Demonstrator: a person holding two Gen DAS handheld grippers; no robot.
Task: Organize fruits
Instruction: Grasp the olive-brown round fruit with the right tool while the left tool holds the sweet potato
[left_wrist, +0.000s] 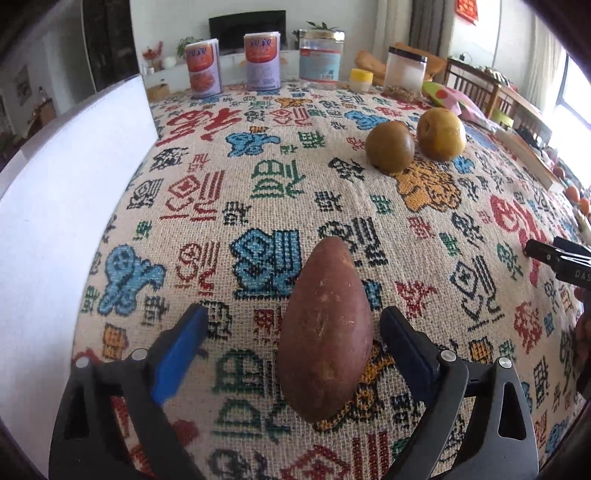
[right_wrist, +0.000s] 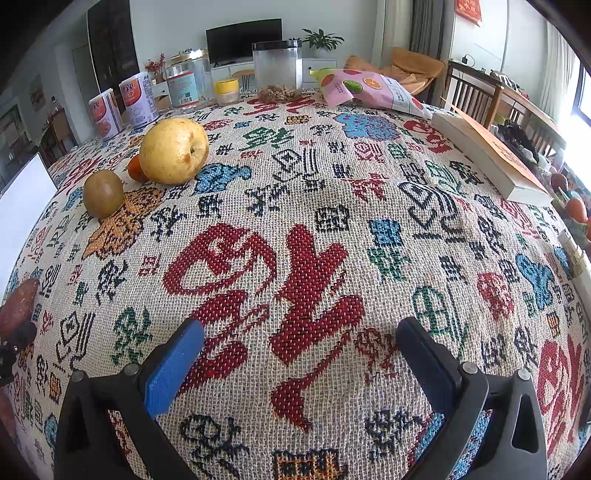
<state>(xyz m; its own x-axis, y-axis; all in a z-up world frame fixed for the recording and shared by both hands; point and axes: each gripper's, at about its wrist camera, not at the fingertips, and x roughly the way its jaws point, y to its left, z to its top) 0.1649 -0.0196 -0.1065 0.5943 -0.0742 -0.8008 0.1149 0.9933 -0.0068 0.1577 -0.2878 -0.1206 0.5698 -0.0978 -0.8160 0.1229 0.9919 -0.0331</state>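
A reddish-brown sweet potato (left_wrist: 325, 332) lies lengthwise on the patterned tablecloth (left_wrist: 258, 177), between the blue-padded fingers of my left gripper (left_wrist: 293, 312). The jaws stand open, with a gap on each side of the potato. Farther back to the right sit a brown kiwi (left_wrist: 389, 147) and a yellow pear (left_wrist: 441, 133). In the right wrist view the pear (right_wrist: 173, 149), the kiwi (right_wrist: 102, 192) and a small orange fruit (right_wrist: 135, 168) behind them sit at the far left. My right gripper (right_wrist: 300, 324) hangs open over bare cloth with nothing between its fingers.
A white board (left_wrist: 55, 221) stands along the table's left side. Two cans (left_wrist: 203, 70), clear jars (left_wrist: 319, 55) and a small yellow-lidded jar (right_wrist: 226, 90) line the far edge. A pink snack bag (right_wrist: 365, 90) and a book (right_wrist: 487, 158) lie at the right.
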